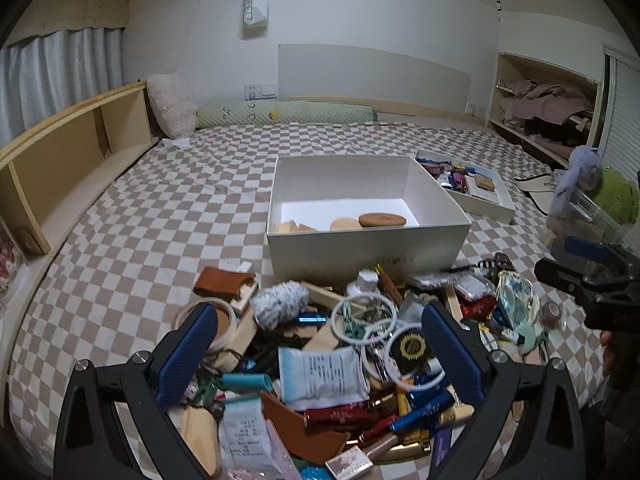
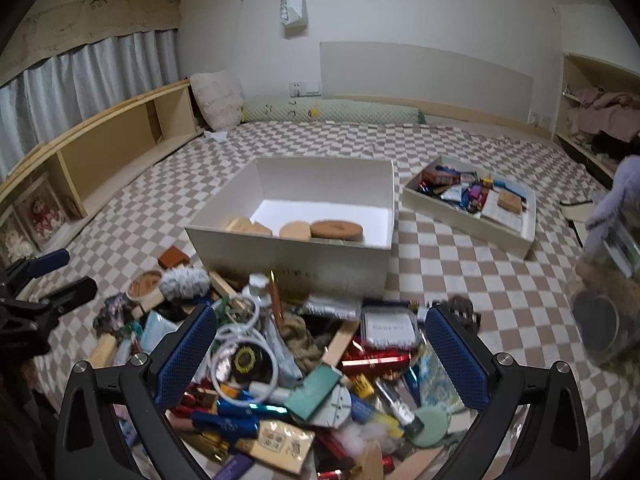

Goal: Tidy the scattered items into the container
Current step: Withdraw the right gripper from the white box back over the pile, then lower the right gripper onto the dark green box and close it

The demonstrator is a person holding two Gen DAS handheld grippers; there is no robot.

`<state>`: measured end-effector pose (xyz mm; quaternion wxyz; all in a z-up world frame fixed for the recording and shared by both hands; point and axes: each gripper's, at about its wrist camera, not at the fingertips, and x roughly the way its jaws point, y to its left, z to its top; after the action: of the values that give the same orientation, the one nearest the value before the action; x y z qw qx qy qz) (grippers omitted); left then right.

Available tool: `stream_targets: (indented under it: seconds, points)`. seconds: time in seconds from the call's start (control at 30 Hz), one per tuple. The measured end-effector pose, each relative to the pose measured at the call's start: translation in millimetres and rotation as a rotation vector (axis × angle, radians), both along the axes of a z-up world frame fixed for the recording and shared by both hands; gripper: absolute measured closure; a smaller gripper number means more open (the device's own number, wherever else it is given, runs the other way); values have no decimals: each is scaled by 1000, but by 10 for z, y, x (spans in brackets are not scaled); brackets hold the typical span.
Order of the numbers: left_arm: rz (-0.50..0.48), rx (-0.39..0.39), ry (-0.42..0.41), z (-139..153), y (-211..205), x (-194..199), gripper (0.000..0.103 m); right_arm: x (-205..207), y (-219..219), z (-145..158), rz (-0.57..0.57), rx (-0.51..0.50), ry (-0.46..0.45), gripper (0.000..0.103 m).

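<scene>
Over the checkered bedspread (image 1: 160, 208), both the left gripper (image 1: 320, 360) and right gripper (image 2: 316, 360) hovered with jaws spread, empty, above the clutter pile (image 1: 340, 360) (touching the white box's (image 2: 288, 256) near wall).

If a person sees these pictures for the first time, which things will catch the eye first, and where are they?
First comes the pile of small items, heaped on the checkered bedspread right under both open grippers, left and right. Just behind it stands the big white box, nearly empty, with a few tan pieces on its floor. To its right lies a shallow tray full of colourful small things.
</scene>
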<state>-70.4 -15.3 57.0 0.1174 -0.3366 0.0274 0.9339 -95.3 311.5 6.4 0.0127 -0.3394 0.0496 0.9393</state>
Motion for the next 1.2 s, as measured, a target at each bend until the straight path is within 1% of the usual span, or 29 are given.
stream_targets:
  seconds: [0.17,0.3,0.57,0.7,0.77,0.8,0.87,0.9,1.03,1.07,1.1,1.2]
  points:
    - [16,-5,-25,-190,-80,56,0,123,27,-268,-18,-18,-21,0]
    - [46,14,-53,-323,-246,70,0,209,64,-489,-40,-37,-45,0]
    - [114,30,-112,-592,-595,118,1,296,94,-828,-60,-66,-100,0]
    - [144,37,-146,-731,-745,123,1,316,82,-971,-44,-107,-136,0]
    - [154,43,-165,-788,-807,124,1,331,73,-1018,-41,-112,-146,0]
    - [160,50,-181,-830,-844,124,2,334,69,-1036,-41,-112,-150,0]
    - [164,70,-214,-903,-900,125,8,349,67,-1082,-45,-115,-162,0]
    - [162,82,-234,-944,-922,129,15,356,70,-1099,-49,-116,-166,0]
    - [152,124,-294,-1087,-958,195,17,384,100,-1144,-54,-145,-176,0]
    - [144,135,-304,-1109,-956,218,19,390,102,-1152,-54,-151,-177,0]
    - [130,155,-317,-1130,-951,236,24,401,102,-1163,-55,-153,-178,0]
    - [96,194,-353,-1168,-926,266,25,419,98,-1215,-54,-164,-185,0]
